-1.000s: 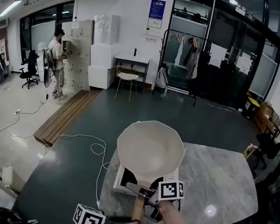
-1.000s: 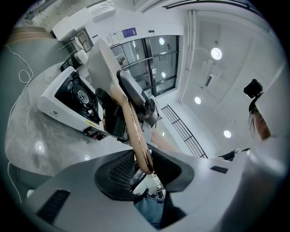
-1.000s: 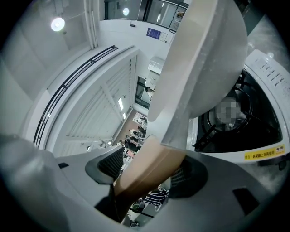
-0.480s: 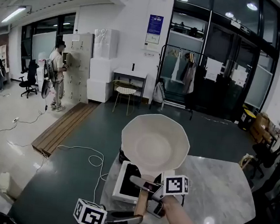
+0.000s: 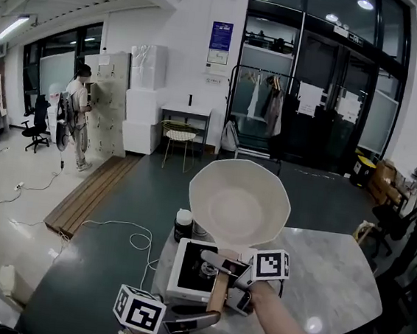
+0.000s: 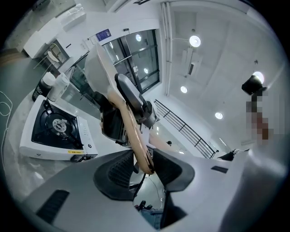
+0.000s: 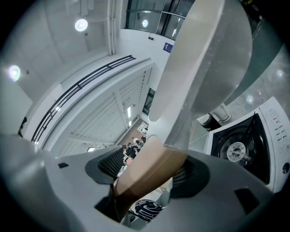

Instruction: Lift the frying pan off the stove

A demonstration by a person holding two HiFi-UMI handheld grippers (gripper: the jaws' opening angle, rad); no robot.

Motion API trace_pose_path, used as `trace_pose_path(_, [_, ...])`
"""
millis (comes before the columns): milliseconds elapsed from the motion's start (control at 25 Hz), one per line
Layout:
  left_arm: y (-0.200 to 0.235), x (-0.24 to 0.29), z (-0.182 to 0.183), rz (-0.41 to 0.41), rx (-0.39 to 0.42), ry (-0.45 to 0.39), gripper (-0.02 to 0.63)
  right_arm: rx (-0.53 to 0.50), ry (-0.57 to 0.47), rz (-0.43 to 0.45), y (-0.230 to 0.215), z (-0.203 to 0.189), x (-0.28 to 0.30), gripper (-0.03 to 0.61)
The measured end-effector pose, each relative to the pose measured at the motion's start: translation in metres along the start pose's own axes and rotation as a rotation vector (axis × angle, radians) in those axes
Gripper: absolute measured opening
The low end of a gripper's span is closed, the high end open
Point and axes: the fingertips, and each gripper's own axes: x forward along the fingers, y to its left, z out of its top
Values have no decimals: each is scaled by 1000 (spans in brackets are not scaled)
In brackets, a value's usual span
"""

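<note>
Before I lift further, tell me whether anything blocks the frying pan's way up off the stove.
Nothing visible does. The frying pan hangs clear above the stove, held by the right tongs on its handle; only open air is above it.

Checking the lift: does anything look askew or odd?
The pan is tipped steeply, clear of the stove, held by its handle alone. The right gripper clamps the handle; the jaws of the left gripper are opening around its tip. Nothing spilled or damaged.
</note>
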Motion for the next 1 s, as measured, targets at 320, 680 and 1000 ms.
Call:
trace_pose_path(320, [-4,19,-10,-57,-6,59,143,7,-47,-66,-6,1,-28,314])
trace_pose_path(680, [-22,51,-18,-147,21,144,146,6,-119,-153,-14,10,-81,314])
trace_pose_path(1000, [-32,72,-23,-203,54,225,147,16,-231,-196,-16,18,-124,314])
